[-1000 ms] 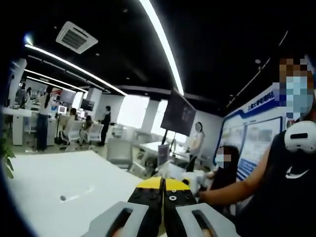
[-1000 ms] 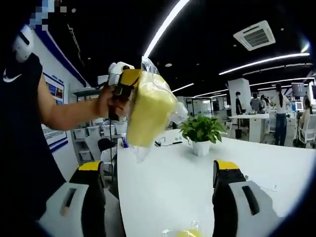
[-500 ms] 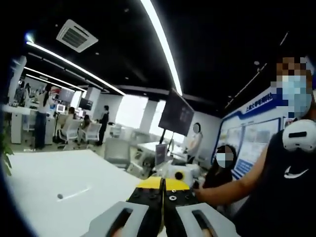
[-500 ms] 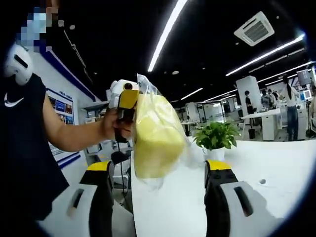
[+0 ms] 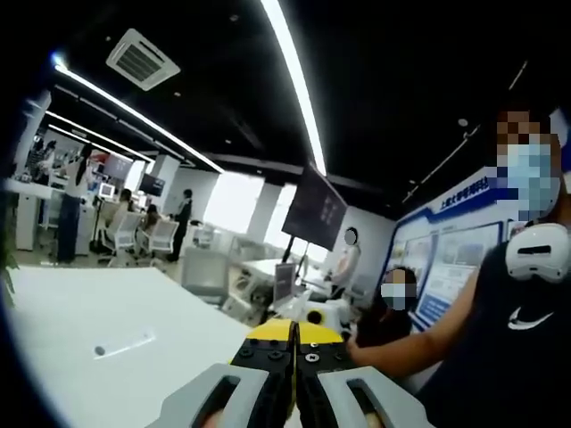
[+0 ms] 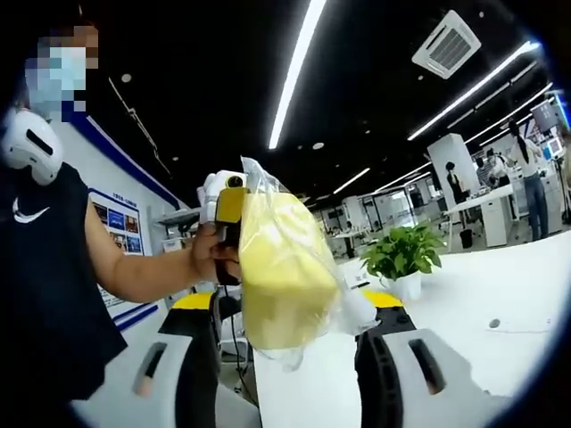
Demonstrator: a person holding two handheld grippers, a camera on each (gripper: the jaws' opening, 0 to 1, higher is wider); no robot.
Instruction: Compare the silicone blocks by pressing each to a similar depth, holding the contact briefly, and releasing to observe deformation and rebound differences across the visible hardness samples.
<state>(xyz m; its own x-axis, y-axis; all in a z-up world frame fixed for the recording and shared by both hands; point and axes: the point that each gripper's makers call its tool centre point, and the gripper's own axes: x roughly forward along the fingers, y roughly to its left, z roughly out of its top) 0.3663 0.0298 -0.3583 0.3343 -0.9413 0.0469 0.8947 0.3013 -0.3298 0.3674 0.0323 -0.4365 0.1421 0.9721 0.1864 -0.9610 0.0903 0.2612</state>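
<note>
A yellow silicone block [image 6: 281, 272] hangs inside a clear plastic bag [image 6: 343, 308] in the right gripper view. The left gripper [image 6: 230, 203], held in a person's hand, is shut on the bag's top edge. My right gripper [image 6: 287, 303] stands open, its yellow-tipped fingers [image 6: 384, 301] rising on either side of the bag's lower part, apart from it. In the left gripper view the left gripper [image 5: 294, 334] shows its jaws pressed together, and the person's forearm [image 5: 401, 343] reaches in from the right.
A white table [image 6: 500, 285] stretches away, with a potted plant [image 6: 401, 254] and a small dark spot [image 6: 493, 324] on it. The person in a dark shirt [image 6: 45, 267] stands at the left. Office desks, chairs and people fill the background [image 5: 134, 232].
The hanging bagged block now sits closer and lower between the right gripper's open jaws. Both views have tilted slightly upward. The left jaws stay shut.
</note>
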